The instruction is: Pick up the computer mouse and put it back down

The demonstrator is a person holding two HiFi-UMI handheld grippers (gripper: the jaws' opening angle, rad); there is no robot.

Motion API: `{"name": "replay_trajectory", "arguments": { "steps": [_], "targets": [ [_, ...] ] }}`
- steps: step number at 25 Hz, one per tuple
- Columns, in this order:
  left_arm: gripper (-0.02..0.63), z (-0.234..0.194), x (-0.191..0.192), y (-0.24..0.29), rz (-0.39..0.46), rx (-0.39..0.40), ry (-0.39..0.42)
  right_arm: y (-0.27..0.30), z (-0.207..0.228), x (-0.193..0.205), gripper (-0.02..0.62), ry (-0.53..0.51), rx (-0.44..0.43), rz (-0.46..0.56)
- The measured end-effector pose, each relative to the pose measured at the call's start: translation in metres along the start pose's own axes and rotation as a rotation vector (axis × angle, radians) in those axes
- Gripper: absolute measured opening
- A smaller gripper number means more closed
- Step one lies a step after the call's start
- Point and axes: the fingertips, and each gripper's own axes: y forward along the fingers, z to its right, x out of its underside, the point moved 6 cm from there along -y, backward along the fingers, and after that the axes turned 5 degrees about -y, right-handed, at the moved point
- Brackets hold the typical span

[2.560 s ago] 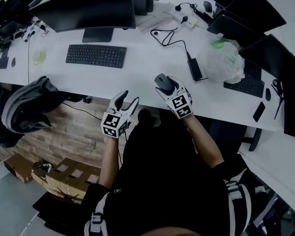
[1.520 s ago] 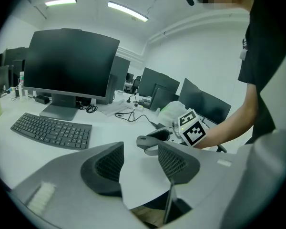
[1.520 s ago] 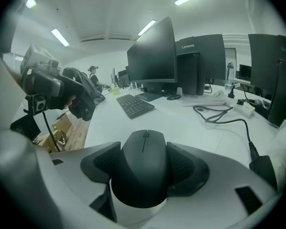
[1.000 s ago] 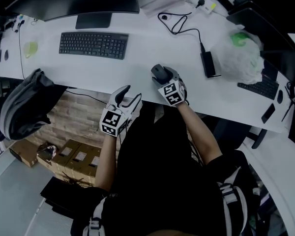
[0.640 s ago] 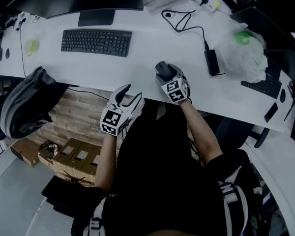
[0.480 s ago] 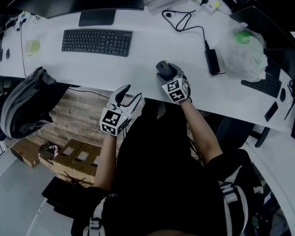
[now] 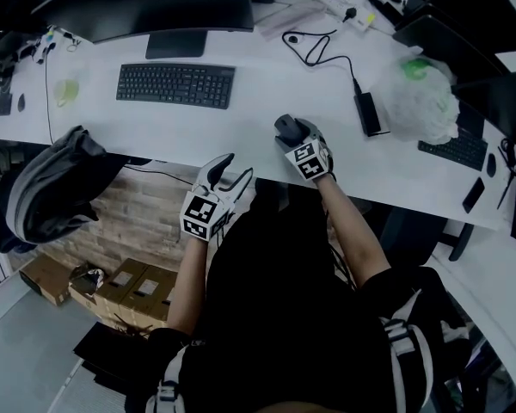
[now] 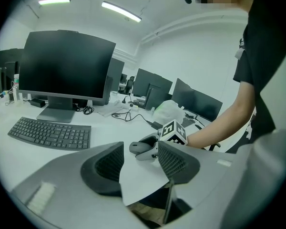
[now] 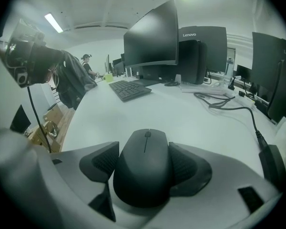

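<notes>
A dark grey computer mouse rests on the white desk close to its front edge. My right gripper straddles it from behind, a pad lying against each side. Its jaws are opening with the mouse between them. My left gripper hangs just off the desk's front edge, left of the right one. It is open and holds nothing. In the left gripper view, the mouse and the right gripper's marker cube show beyond those jaws.
A black keyboard and a large monitor lie to the far left. A cable with a power brick and a white plastic bag lie to the right. A backpack hangs off the desk's left front.
Only the head camera has shifted a little. The right gripper stays around the mouse at the same spot near the desk edge. The left gripper has kept still.
</notes>
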Motion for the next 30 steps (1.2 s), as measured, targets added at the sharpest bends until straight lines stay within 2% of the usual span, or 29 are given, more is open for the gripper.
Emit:
{"name": "replay_trajectory", "arguments": {
  "steps": [12,30],
  "targets": [
    [0.212,0.009,-0.001,-0.016,0.027,-0.017,0.015,0.000,-0.003,-0.002,0.397,-0.008,-0.025,0.000],
    [0.212,0.022,-0.013,-0.028,0.106,-0.029,0.034,-0.040,-0.004,-0.022,0.394,-0.032,-0.008,0.048]
  ]
}}
